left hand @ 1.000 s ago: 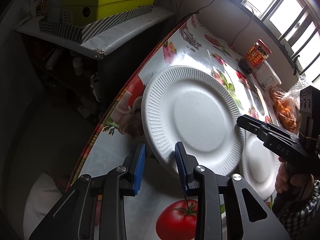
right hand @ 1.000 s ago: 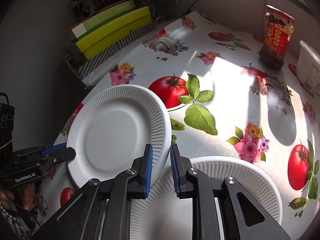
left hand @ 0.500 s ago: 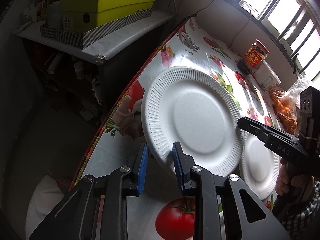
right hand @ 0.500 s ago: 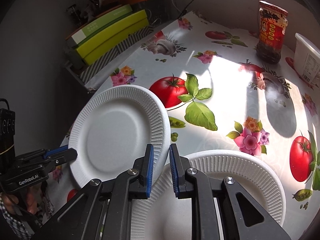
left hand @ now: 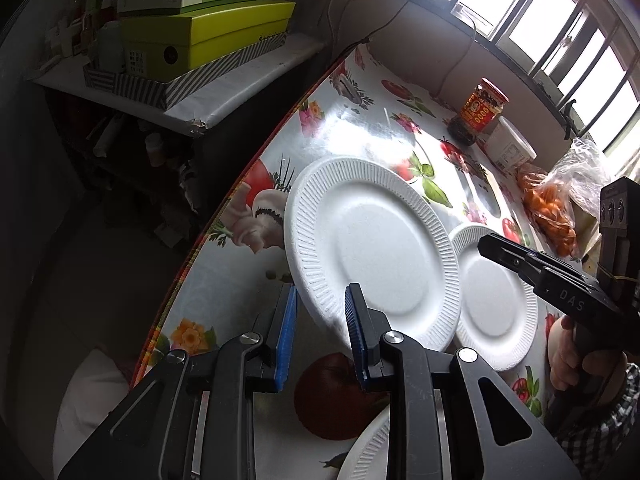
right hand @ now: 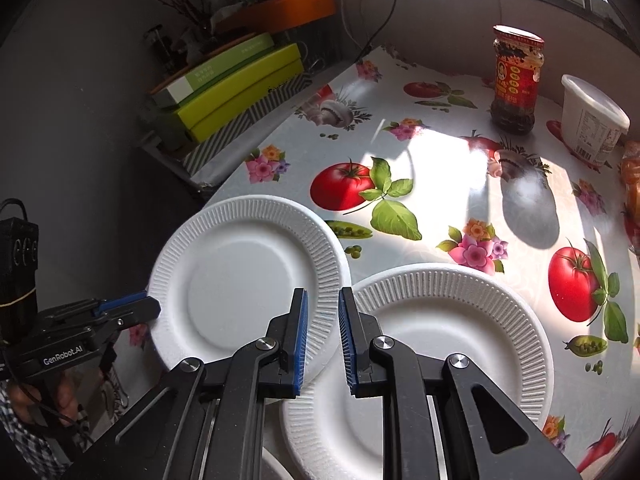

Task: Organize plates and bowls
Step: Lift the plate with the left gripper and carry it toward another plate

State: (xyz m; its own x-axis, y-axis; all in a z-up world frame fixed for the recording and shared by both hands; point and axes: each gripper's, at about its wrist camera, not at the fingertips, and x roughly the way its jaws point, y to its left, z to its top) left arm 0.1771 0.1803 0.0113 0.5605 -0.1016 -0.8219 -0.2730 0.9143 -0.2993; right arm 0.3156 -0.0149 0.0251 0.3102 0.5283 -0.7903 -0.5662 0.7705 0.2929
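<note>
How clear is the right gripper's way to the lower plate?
Probably yes. The right gripper hovers just above the lower plate; the raised plate in the left gripper covers only its left edge.

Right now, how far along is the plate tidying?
Nothing looks stacked yet. In hand: the left tool grips the rim of one white plate, tilted and overlapping a second plate lying on the table. The right tool hovers above them, slightly open, holding nothing. Left to do: settle the held plate onto the other.
</note>
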